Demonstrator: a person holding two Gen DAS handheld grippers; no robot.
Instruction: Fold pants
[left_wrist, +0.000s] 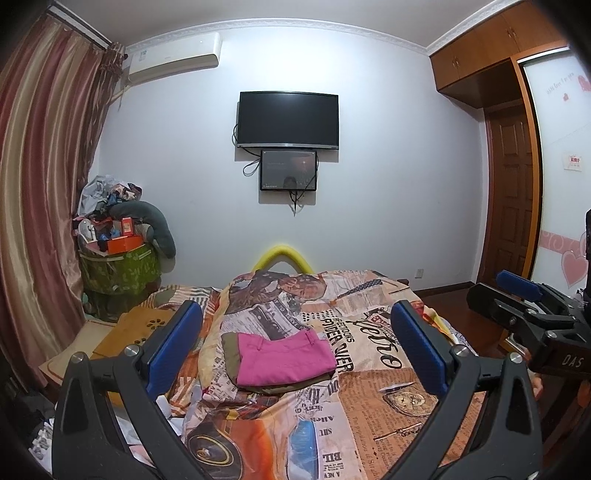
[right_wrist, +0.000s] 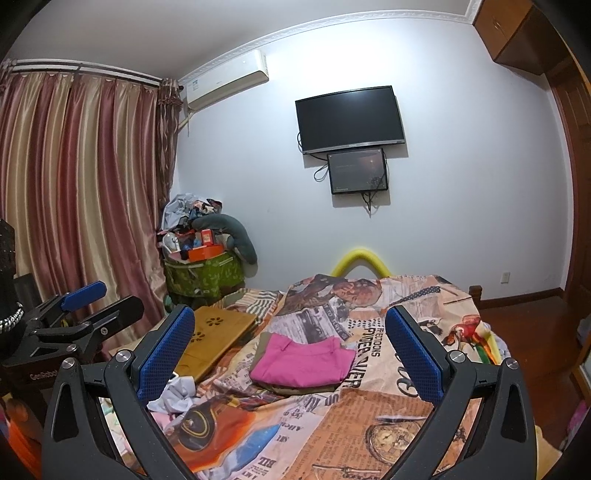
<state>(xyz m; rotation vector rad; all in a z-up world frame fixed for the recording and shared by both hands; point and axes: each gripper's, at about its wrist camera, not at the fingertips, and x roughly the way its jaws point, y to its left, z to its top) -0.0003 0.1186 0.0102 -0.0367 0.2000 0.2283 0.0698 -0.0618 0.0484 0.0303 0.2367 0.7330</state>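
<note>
At far left hung striped red-and-gold curtains (left_wrist: 40, 192), with a wall air conditioner (left_wrist: 173, 57) mounted beside their top corner. Below, a green patterned bin (left_wrist: 122, 271) piled with boxes and clothes stood in the room's corner, a grey cushion (left_wrist: 155, 225) draped over its heap. Nearer the viewer, a wooden lap tray (right_wrist: 218, 332) with flower-shaped cut-outs lay on the bed's left side. The left hand-held gripper (left_wrist: 295, 350) hovered above the bed (left_wrist: 369, 406) with its blue-padded fingers (left_wrist: 173, 347) spread wide and nothing between them. Centred between those fingers in the left wrist view lay the pink pants (left_wrist: 282, 356), folded into a compact rectangle and resting on top of an olive-coloured folded garment (left_wrist: 231, 354), both on the newspaper-print bedspread. On the wall beyond were a dark television (left_wrist: 288, 120) and, directly beneath it, a smaller screen (left_wrist: 288, 170) with trailing cables; a yellow foam tube (left_wrist: 282, 258) arched behind the bed's far edge. The right hand-held gripper (right_wrist: 290, 347) was likewise held above the bed, fully parted and empty, the folded pants lying between its fingers in the right wrist view but well apart from them. At far right stood a brown wooden door (left_wrist: 509, 199) and overhead cabinets (left_wrist: 480, 55).
</note>
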